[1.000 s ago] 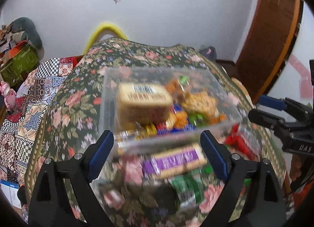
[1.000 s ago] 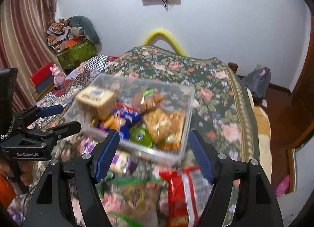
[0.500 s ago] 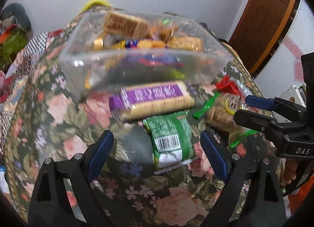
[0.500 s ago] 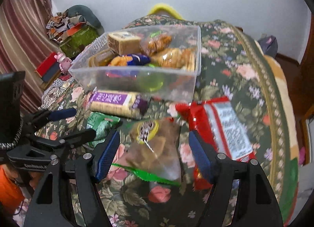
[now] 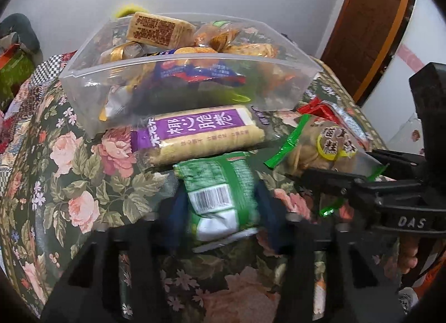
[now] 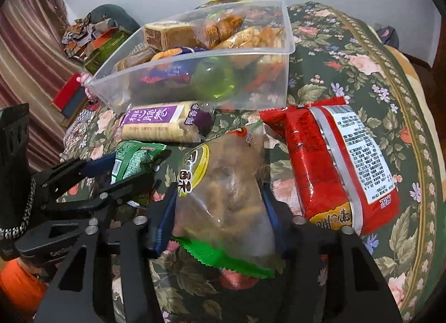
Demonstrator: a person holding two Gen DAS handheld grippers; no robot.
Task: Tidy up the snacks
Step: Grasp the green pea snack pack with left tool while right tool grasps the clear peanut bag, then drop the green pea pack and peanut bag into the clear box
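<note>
**Q:** Snacks first: where are they?

**Me:** Most sit heaped in the clear tub (image 5: 184, 77) at the far side of the floral bedspread (image 5: 72, 161). Four lie loose on the cloth in front of it: a purple-labelled biscuit pack (image 5: 203, 133) touching the tub's near wall, a green packet (image 5: 220, 192) just in front of that, a clear bag with a yellow sticker (image 6: 223, 192), and a red packet (image 6: 331, 166) beside the bag.

**Q:** And your claws?

**Me:** My left gripper (image 5: 220, 211) has its blue pads on either side of the green packet, drawn in close. The view is blurred there, so I'd judge it pinched but can't swear the grip is firm. My right gripper (image 6: 220, 219) straddles the clear bag's lower half, pads against its sides; that looks clamped.

**Q:** Why take them like that?

**Me:** Both lie lengthwise toward me, so gripping across the narrow width is easiest. I'd guess both go into the tub, which is nearly full, so slippery film could slide off the heap.
</note>
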